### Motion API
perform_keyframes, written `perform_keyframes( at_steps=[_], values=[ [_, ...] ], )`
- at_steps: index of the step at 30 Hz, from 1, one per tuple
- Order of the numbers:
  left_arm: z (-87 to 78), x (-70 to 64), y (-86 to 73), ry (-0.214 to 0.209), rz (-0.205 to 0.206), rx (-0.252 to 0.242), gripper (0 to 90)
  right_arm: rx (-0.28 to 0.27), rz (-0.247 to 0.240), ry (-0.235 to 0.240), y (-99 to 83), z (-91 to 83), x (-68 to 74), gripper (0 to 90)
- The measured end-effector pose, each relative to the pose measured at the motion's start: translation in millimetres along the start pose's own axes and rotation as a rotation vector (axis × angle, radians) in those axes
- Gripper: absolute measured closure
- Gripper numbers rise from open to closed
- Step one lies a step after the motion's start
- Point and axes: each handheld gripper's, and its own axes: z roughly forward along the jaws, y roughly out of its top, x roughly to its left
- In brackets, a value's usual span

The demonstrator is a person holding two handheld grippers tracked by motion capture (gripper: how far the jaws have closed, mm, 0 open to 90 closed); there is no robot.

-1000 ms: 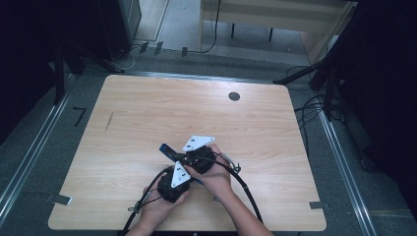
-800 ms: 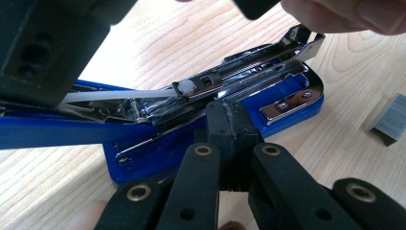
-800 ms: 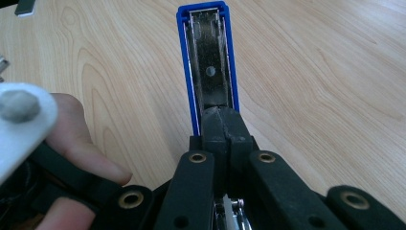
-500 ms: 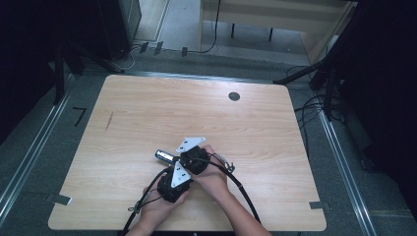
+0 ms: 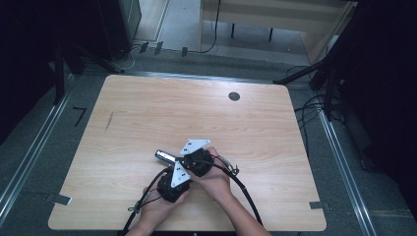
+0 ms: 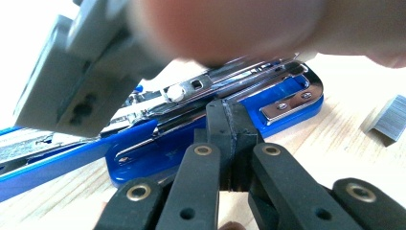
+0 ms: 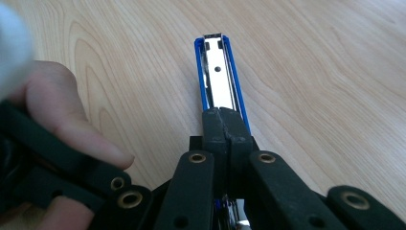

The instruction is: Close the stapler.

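Observation:
A blue stapler point(image 6: 282, 98) lies opened out on the wooden table point(image 5: 275, 128), its metal magazine bared. My left gripper point(image 6: 230, 120) is shut, its tips pressed against the stapler's blue base and magazine rail. My right gripper point(image 7: 224, 125) is shut over the swung-open cover point(image 7: 218, 76), a blue channel with a metal lining that runs on under the jaws. In the high view both grippers, left point(image 5: 173, 183) and right point(image 5: 193, 160), sit close together near the table's front edge, and the cover point(image 5: 164, 156) sticks out to the left. Hands hide the rest of the stapler.
A loose strip of staples point(image 6: 390, 123) lies on the table just beyond the stapler. A dark round grommet point(image 5: 234, 96) sits at the back of the table, and a thin dark mark point(image 5: 109, 120) at the left. Cables point(image 5: 241, 189) trail off the front edge.
The right gripper has swung the stapler's cover from pointing up-left down to pointing left, nearer the table. The left gripper has stayed where it was.

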Motion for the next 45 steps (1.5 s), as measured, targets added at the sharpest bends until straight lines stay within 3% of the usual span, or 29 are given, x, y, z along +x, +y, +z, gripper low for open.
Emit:
perform_keyframes(
  at_steps=[14, 27, 45],
  values=[
    [0.1, -0.7, -0.1, 0.001, -0.001, -0.001, 90.0, -0.076, 0.032, -0.048, -21.6, -39.1, -4.5, 74.6],
    [0.1, -0.8, 0.0, 0.002, -0.001, -0.001, 90.0, -0.102, 0.084, -0.087, -51.9, -68.7, -12.1, 71.2],
    [0.1, -0.9, 0.0, 0.003, 0.0, -0.001, 90.0, -0.083, 0.11, -0.115, -82.7, -94.1, -4.1, 66.1]
  ],
)
